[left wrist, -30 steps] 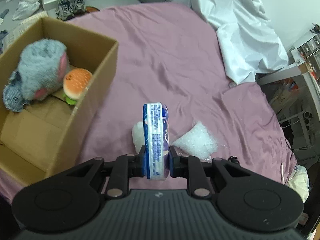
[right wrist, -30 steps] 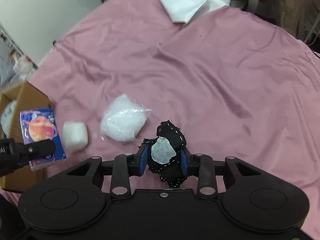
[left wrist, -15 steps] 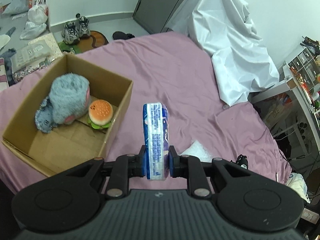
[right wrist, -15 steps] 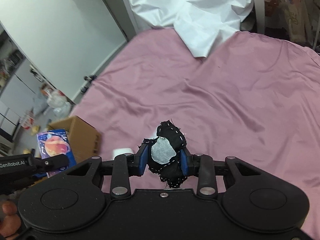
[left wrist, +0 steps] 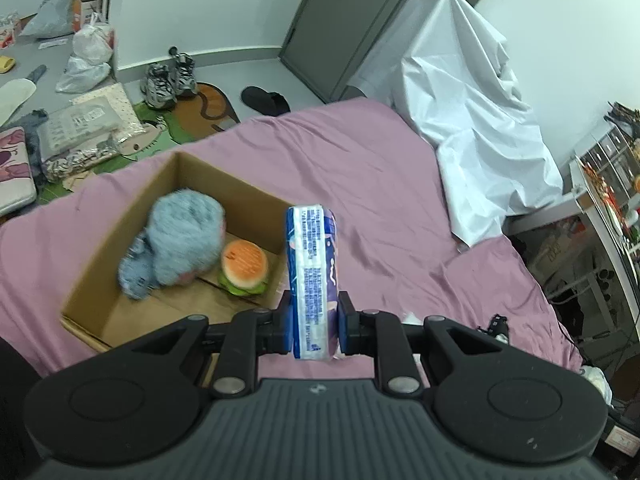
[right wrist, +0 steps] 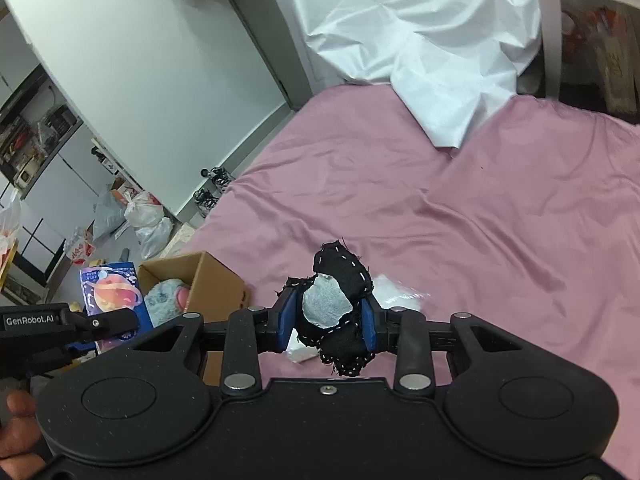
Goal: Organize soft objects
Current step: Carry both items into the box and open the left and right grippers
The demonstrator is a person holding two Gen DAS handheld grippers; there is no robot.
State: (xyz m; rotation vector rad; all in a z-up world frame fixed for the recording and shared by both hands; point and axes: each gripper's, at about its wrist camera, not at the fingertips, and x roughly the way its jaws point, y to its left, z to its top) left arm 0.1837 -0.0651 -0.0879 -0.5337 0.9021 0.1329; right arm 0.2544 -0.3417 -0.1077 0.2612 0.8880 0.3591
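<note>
Presently, stock in the cardboard box (left wrist: 100, 280) on the pink bedsheet (left wrist: 360, 168): one grey plush toy (left wrist: 180, 244) and one burger plush (left wrist: 243, 266), both lying on the box floor, touching.

In transit, item one: tissue pack (left wrist: 314, 280), clamped between the fingers of the left gripper (left wrist: 314, 326). Its long axis runs straight away from the gripper, narrow printed edge facing the camera, far end over the box's near right wall (the right wrist view shows its broad planet-printed face).

In transit, item two: black stitched cloth toy (right wrist: 336, 312) with a grey patch, held shut-tight in the right gripper (right wrist: 328, 326), bunched, no clear long axis, carried above the sheet to the right of the box.

Outstanding on the sheet: crinkled white plastic bundle (right wrist: 394, 298) and a small white piece (right wrist: 300, 350) just below the right gripper.

Judged status: roughly half done; two stowed, two carried, two left.
</note>
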